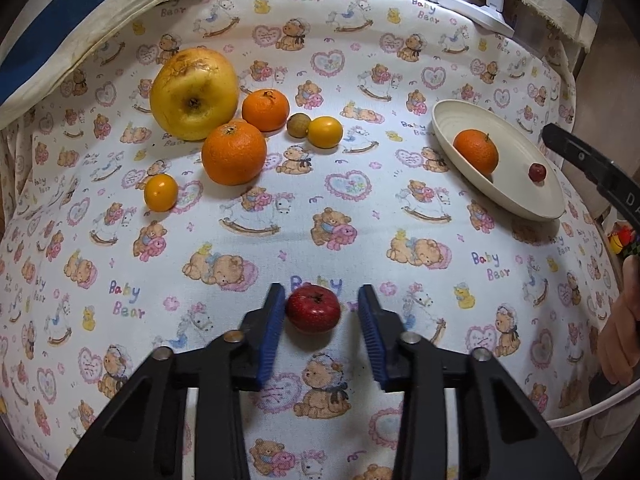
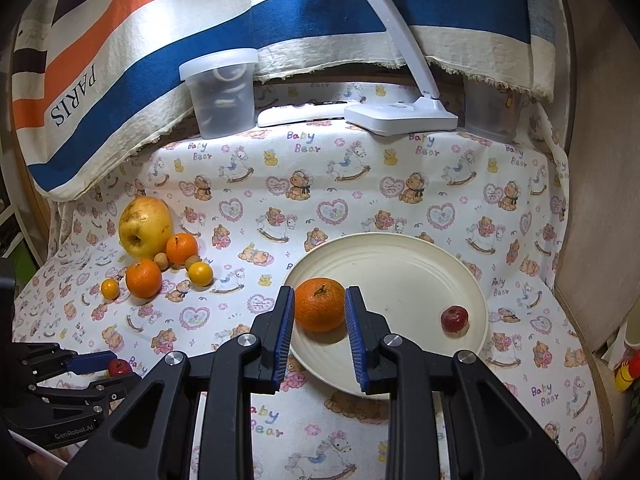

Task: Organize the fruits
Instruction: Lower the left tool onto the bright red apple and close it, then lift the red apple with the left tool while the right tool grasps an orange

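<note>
Sitting between the blue pads of the left hand-held gripper (image 1: 320,312), a small red fruit (image 1: 313,309) rests on the surface (image 1: 280,216), which is covered by a bear-printed cloth. The left pad seems to touch the fruit's side while a sliver of cloth shows between the fruit and the right pad, so the jaws stand slightly apart around it and are not clamped. In the right wrist view the same fruit is half hidden behind that gripper's finger at the near left.

The right hand-held gripper (image 2: 316,312) has its pads standing on either side of a mandarin (image 2: 320,304) on the cream plate (image 2: 400,252). Whether the pads press on the mandarin or merely line up in front of it cannot be told from this view. A second small red fruit (image 2: 454,319) lies on the right part of the plate.

At the far left a cluster lies on the cloth: a large yellow apple (image 1: 194,94), two oranges (image 1: 234,154), two small yellow fruits (image 1: 325,132) and brownish round ones (image 1: 298,125), partly hidden behind their neighbours. A lidded tub (image 2: 222,92) and a white lamp base (image 2: 400,114) stand at the far edge; the lamp's arm is cut off at the top.
</note>
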A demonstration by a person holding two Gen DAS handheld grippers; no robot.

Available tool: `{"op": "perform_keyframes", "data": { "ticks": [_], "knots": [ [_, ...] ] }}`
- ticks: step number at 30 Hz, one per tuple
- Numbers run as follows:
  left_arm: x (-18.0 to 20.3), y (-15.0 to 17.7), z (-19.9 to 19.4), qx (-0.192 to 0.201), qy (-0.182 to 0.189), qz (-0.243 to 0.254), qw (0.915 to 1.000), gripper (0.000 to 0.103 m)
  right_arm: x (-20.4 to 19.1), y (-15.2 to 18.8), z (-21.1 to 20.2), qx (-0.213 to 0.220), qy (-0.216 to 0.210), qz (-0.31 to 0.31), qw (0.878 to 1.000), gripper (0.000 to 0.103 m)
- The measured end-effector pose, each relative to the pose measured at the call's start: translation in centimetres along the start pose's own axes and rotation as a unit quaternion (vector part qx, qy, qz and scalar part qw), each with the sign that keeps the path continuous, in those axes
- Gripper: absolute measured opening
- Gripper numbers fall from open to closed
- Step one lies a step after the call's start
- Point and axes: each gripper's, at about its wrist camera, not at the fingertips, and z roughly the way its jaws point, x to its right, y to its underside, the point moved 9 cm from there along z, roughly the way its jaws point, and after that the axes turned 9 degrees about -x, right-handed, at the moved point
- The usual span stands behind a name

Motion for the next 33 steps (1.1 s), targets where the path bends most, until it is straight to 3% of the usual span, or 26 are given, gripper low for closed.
{"op": "perform_keyframes", "data": {
  "ticks": [5, 12, 16, 22, 27, 33],
  "knots": [
    [-0.1, -0.1, -0.2, 0.008, 0.005, -0.001, 1.0, 0.027, 0.0, 0.0, 0.0, -0.001, 0.001, 0.001, 1.0, 0.027],
    [0.5, -0.9, -2.2, 0.06, 0.014, 0.009, 0.998, 0.027, 0.0, 0.0, 0.1, -0.001, 0.003, 0.001, 1.0, 0.027],
    [-0.3, -1.3, -2.5, 0.069, 0.014, -0.002, 0.9975, 0.027, 0.0, 0.0, 0.1, -0.002, 0.001, 0.002, 1.0, 0.027],
    [-1.4, -2.0, -3.5, 0.103, -0.018, -0.011, 0.9945, 0.027, -0.2, 0.1, 0.2, -0.006, -0.002, 0.002, 1.0, 0.027],
    [-2.7, -2.3, -3.3, 0.094, 0.005, -0.044, 0.9945, 0.027, -0.4, 0.1, 0.3, -0.008, -0.007, 0.001, 1.0, 0.027],
    [-5.0, -2.9, -4.2, 0.115, -0.002, -0.076, 0.9905, 0.027, -0.5, 0.3, 0.4, -0.008, -0.008, -0.003, 1.0, 0.04]
  ]
}}
